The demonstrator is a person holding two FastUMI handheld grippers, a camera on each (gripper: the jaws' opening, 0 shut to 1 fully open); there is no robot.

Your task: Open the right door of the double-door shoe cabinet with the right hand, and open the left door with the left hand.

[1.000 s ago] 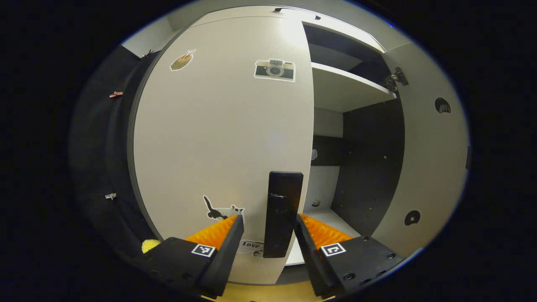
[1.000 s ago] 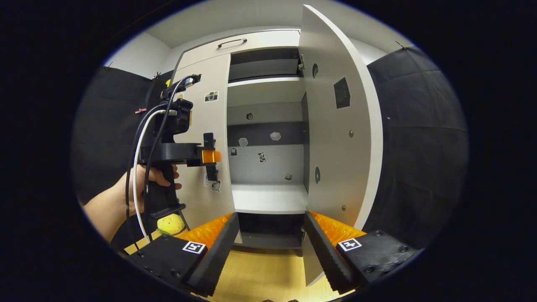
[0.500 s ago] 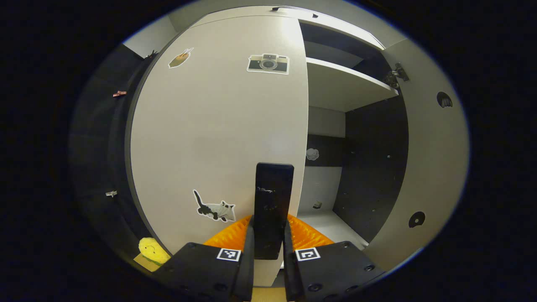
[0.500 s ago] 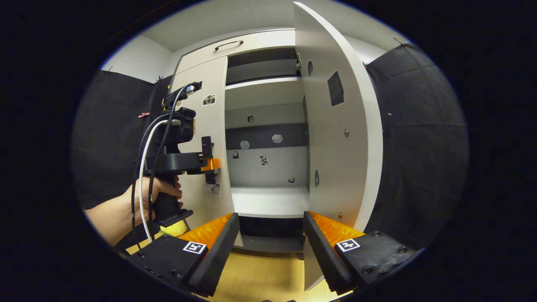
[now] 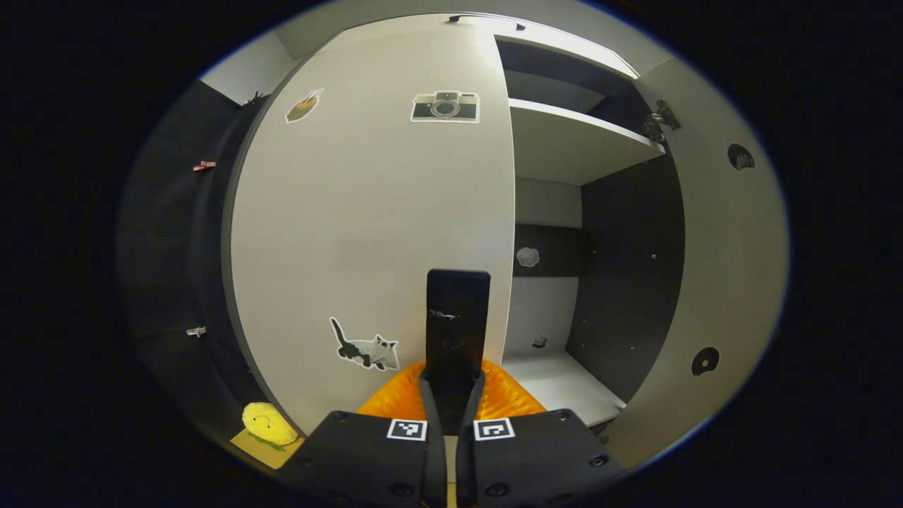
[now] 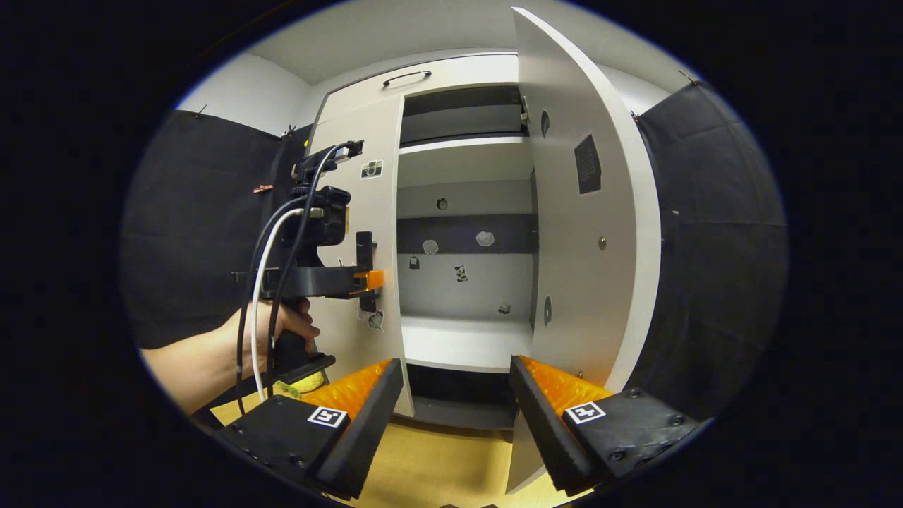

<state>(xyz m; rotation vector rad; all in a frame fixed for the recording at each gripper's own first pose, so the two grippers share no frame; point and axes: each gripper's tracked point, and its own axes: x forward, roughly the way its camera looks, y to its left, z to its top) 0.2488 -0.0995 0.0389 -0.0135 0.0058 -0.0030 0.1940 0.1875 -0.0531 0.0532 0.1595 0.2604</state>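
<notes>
My left gripper (image 5: 451,395) had its jaws clamped on the black vertical handle (image 5: 457,328) of the left door (image 5: 367,226) of the shoe cabinet — both fingers pressed against the handle's lower part. That door looked closed or nearly so; I could not tell which. On its pale front I saw a camera sticker (image 5: 445,106) near the top and a cat sticker (image 5: 365,348) low down, just left of the handle. A yellow plush toy (image 5: 267,423) lay on the floor by the cabinet's lower left corner.

The right door (image 6: 592,233) stood swung wide open, its inner face toward me, and the white shelf (image 6: 462,341) inside lay exposed. My right gripper (image 6: 455,409) hung back from the cabinet with its jaws wide and nothing between them — well apart from the door. From the right gripper view I saw the hand (image 6: 279,328) holding the left gripper (image 6: 367,279) level against the left door's handle.
</notes>
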